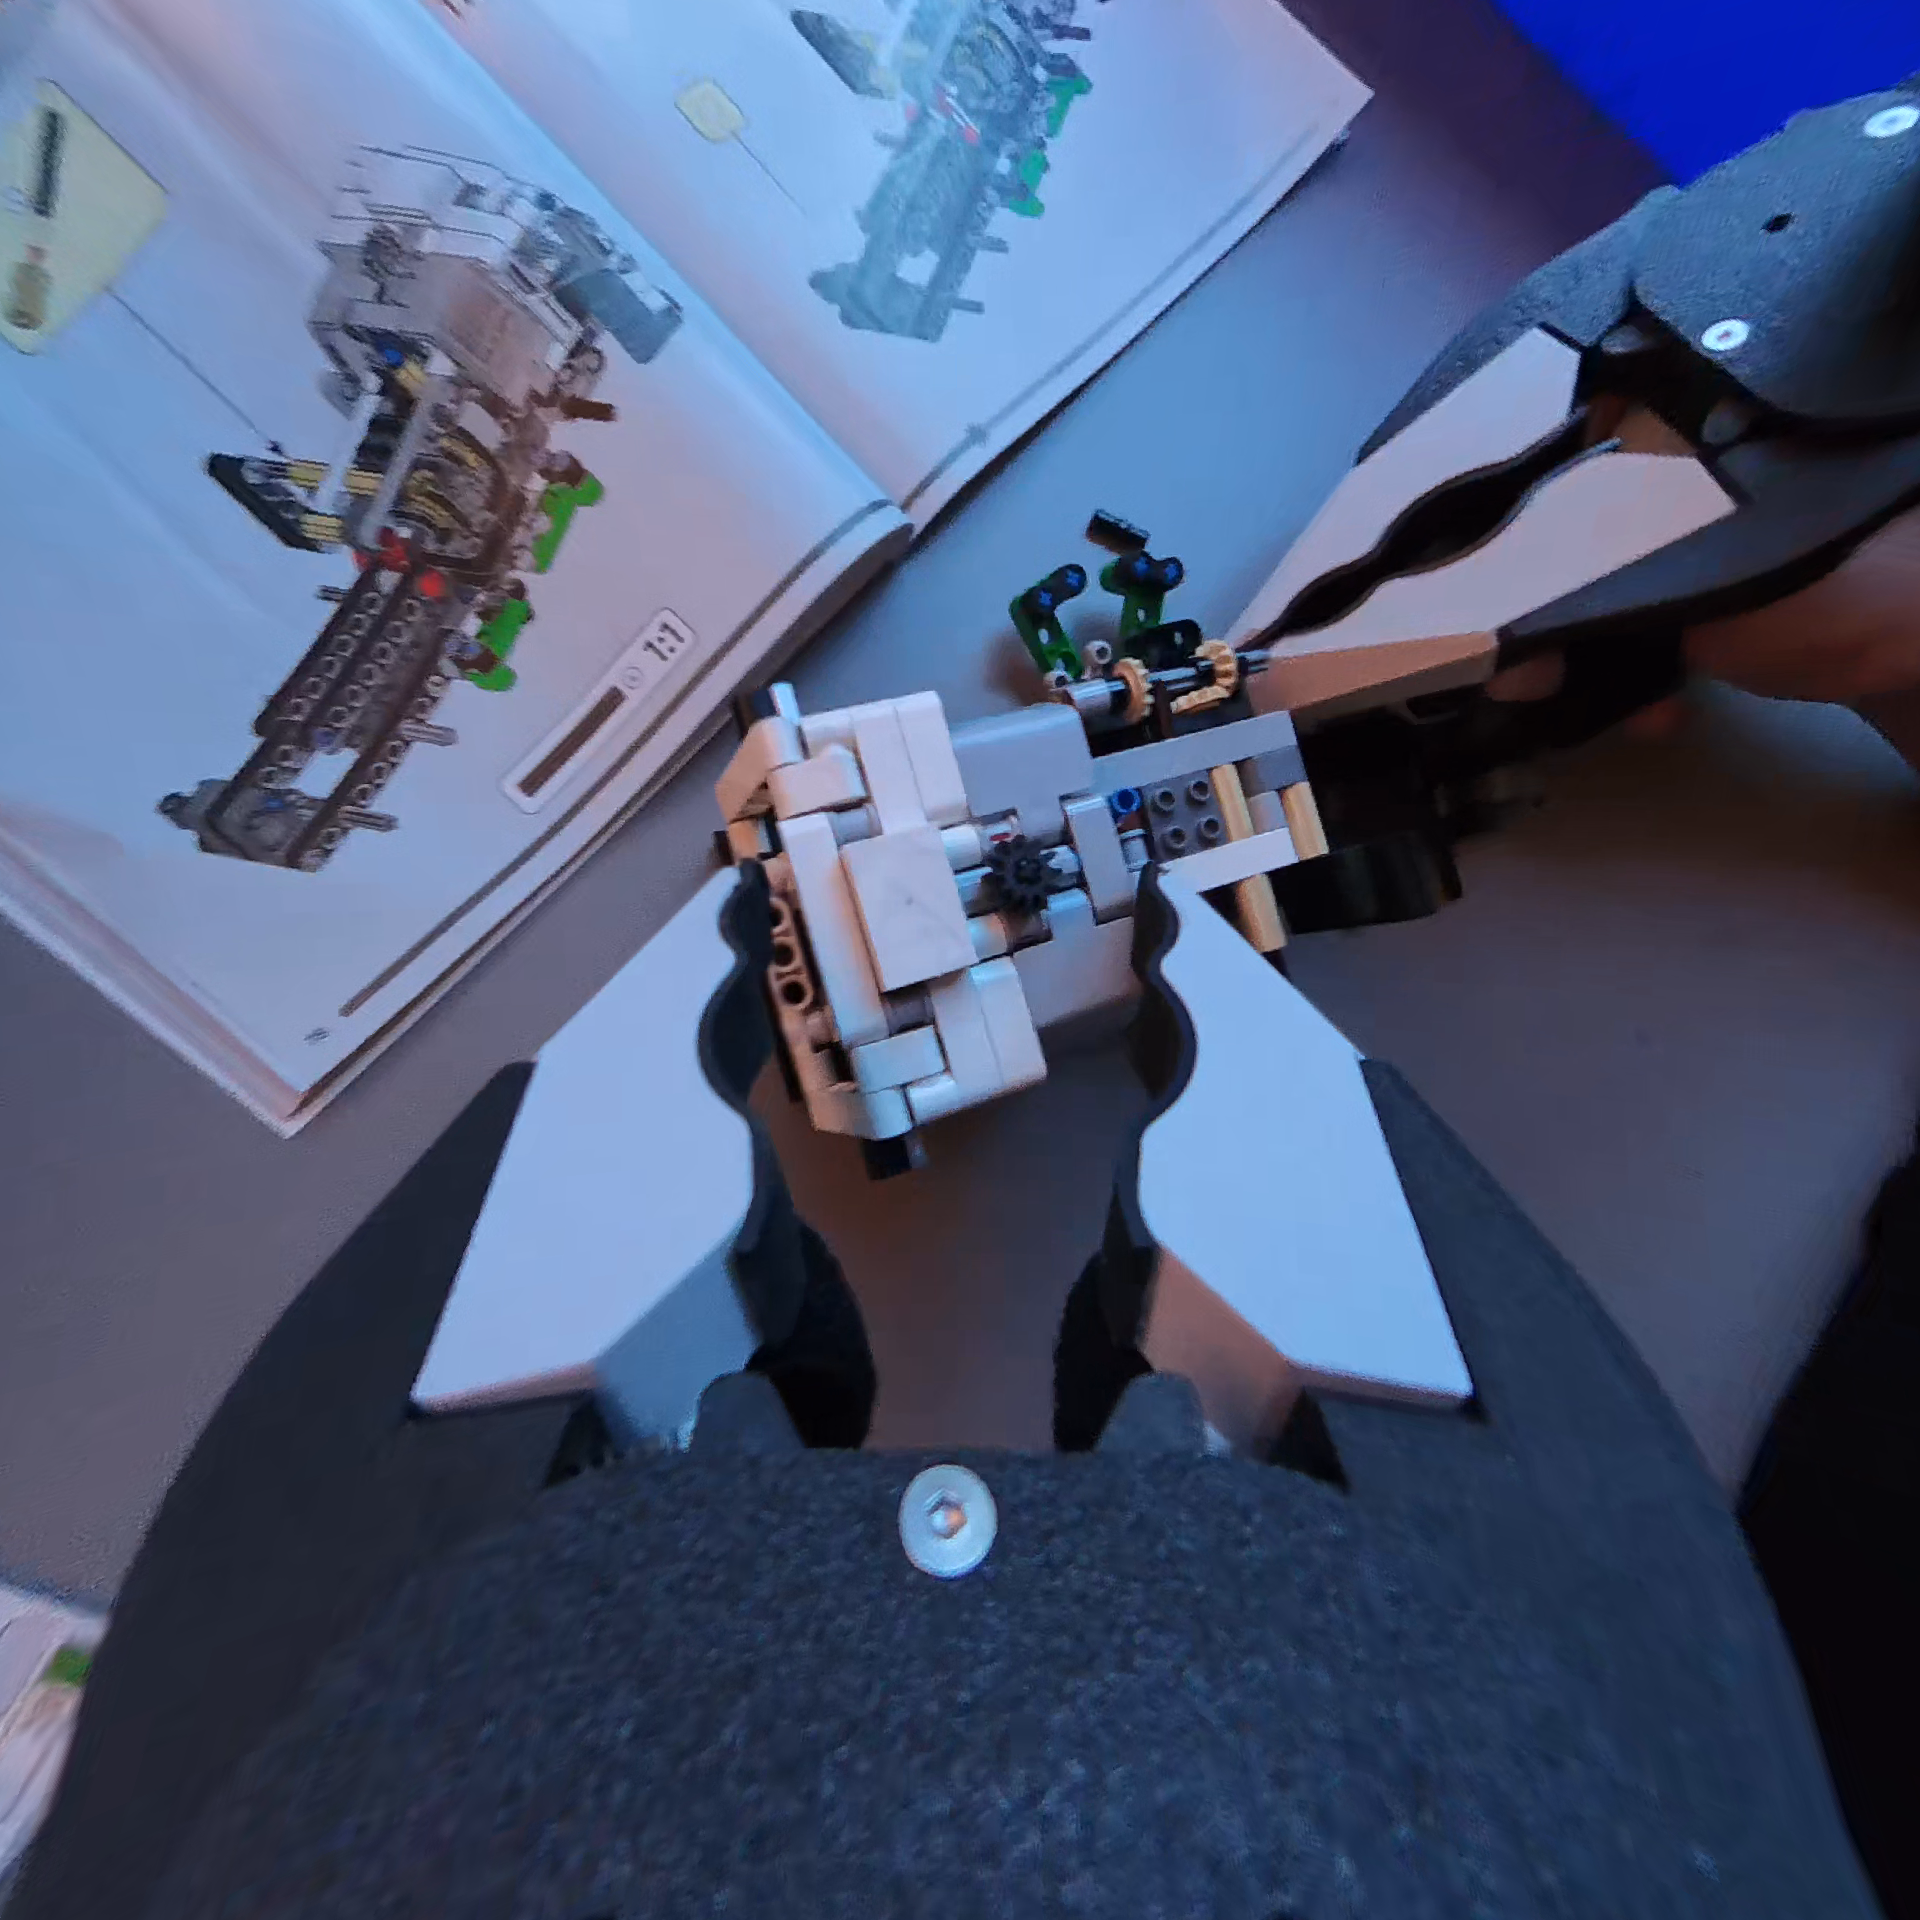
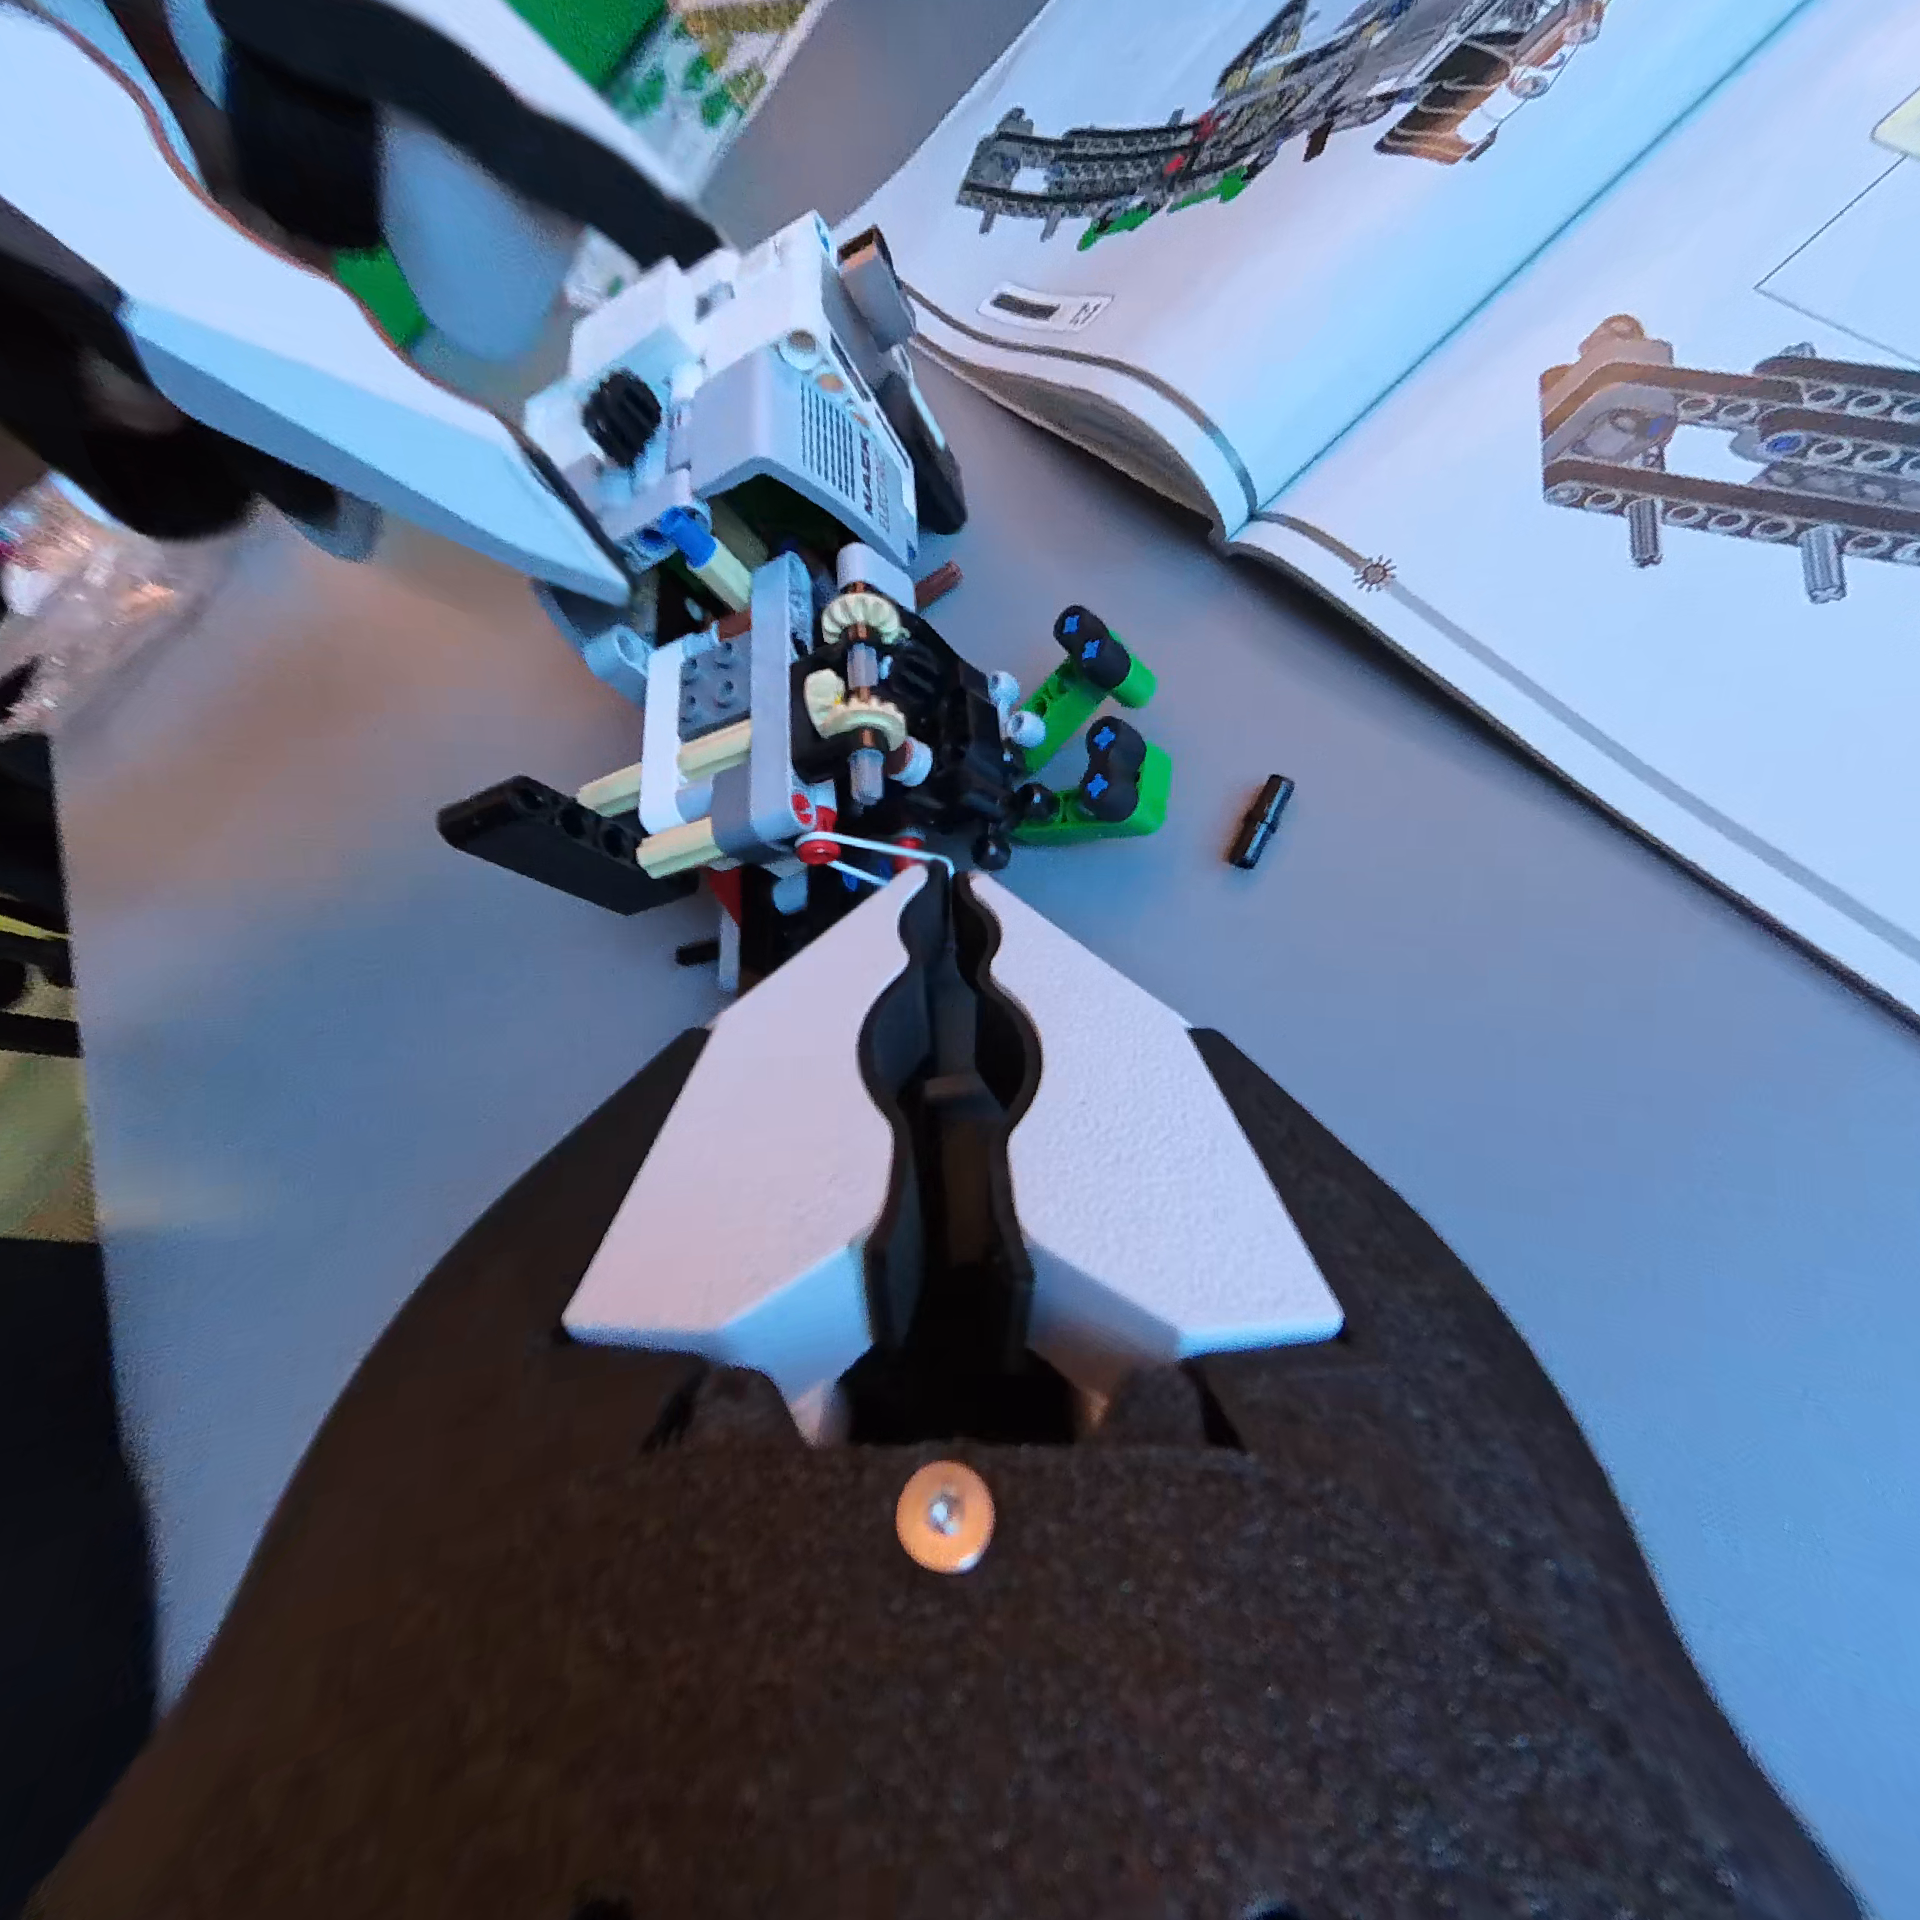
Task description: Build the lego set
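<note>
A half-built lego truck (image 1: 914, 883) with a white cab, grey frame, tan gears and green arms (image 2: 1101, 800) lies on the grey table (image 2: 1507, 1195). My left gripper (image 1: 951, 904) is closed on the white cab, one finger on each side. It also shows at the upper left of the right wrist view, where its finger (image 2: 416, 416) presses on the cab. My right gripper (image 2: 940, 883) is shut at the model's rear end. Its tips pinch a thin white rubber band (image 2: 873, 850) that runs to a red pin (image 2: 819, 852). The right gripper (image 1: 1262, 649) also shows in the left wrist view.
An open instruction booklet (image 1: 520, 312) lies beyond the model, also in the right wrist view (image 2: 1455, 416). A loose black pin (image 2: 1260, 821) lies on the table beside the green arms. A black beam (image 2: 551, 826) sticks out from the model's side. Green packaging (image 2: 665, 62) sits far back. About 9 cm separates my left fingertips from my right.
</note>
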Demonstrator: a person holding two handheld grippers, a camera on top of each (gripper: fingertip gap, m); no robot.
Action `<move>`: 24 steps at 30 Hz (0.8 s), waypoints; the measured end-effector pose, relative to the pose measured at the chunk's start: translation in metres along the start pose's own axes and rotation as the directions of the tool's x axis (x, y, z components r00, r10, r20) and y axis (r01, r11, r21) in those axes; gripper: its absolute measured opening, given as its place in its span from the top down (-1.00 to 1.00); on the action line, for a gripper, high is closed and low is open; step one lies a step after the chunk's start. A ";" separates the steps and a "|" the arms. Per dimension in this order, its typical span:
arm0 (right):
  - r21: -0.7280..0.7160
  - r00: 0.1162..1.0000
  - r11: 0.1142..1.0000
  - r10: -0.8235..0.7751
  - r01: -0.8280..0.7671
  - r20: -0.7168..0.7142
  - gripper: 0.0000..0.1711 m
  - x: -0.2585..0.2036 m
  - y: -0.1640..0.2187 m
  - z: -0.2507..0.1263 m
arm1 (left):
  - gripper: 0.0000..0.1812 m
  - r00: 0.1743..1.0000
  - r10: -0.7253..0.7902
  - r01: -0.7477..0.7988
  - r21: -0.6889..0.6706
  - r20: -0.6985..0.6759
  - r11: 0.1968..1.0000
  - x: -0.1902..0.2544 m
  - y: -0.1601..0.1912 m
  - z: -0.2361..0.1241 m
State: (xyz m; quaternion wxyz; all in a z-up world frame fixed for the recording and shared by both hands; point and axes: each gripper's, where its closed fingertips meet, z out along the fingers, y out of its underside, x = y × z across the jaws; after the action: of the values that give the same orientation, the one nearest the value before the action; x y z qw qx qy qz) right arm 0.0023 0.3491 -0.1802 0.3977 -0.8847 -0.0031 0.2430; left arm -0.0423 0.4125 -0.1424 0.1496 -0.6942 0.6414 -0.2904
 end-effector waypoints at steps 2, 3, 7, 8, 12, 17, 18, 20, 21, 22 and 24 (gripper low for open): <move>0.011 0.999 0.999 0.030 -0.030 0.017 1.00 0.001 -0.002 -0.001 | 0.30 0.999 -0.009 0.010 0.016 -0.031 1.000 0.005 0.001 0.004; 0.003 0.999 0.999 0.032 -0.032 0.020 1.00 0.001 -0.001 0.000 | 0.29 0.999 -0.013 0.014 0.026 -0.030 1.000 0.005 0.001 0.005; -0.040 1.000 0.999 -0.001 0.001 -0.013 1.00 0.003 0.003 0.003 | 0.30 0.998 -0.059 0.061 0.065 -0.032 0.996 0.006 0.002 0.005; -0.054 0.998 0.998 -0.041 0.039 -0.039 1.00 0.004 0.004 0.004 | 0.30 0.997 -0.065 0.067 0.069 -0.030 0.995 0.006 0.002 0.006; -0.088 0.994 0.991 -0.101 0.098 -0.034 1.00 0.003 0.004 0.007 | 0.30 0.997 -0.069 0.070 0.064 -0.020 0.995 0.006 0.002 0.006; -0.129 0.989 0.992 0.027 -0.008 0.146 1.00 -0.002 0.004 0.006 | 0.30 0.997 -0.076 0.077 0.075 -0.011 0.994 0.006 0.002 0.006; -0.138 0.985 0.990 0.031 -0.007 0.168 1.00 -0.003 0.004 0.006 | 0.30 0.997 -0.077 0.077 0.079 -0.010 0.994 0.006 0.002 0.006; -0.146 0.981 0.989 -0.009 0.038 0.192 1.00 -0.004 0.004 0.006 | 0.30 0.997 -0.077 0.078 0.087 -0.013 0.993 0.006 0.001 0.006; -0.146 0.980 0.987 -0.041 0.070 0.193 1.00 -0.003 0.004 0.006 | 0.30 0.997 -0.078 0.079 0.091 -0.016 0.993 0.006 0.001 0.006; -0.144 0.979 0.985 -0.068 0.097 0.190 1.00 -0.003 0.004 0.005 | 0.30 0.997 -0.079 0.080 0.091 -0.017 0.993 0.006 0.001 0.006; -0.133 0.982 0.987 -0.071 0.094 0.174 1.00 -0.001 0.002 0.006 | 0.30 0.997 -0.075 0.076 0.077 -0.009 0.994 0.005 0.002 0.005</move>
State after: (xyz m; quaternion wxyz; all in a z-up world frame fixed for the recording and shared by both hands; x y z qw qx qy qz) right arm -0.0020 0.3516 -0.1848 0.3424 -0.8860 -0.0906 0.2993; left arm -0.0406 0.4069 -0.1464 0.1634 -0.7107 0.6034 -0.3226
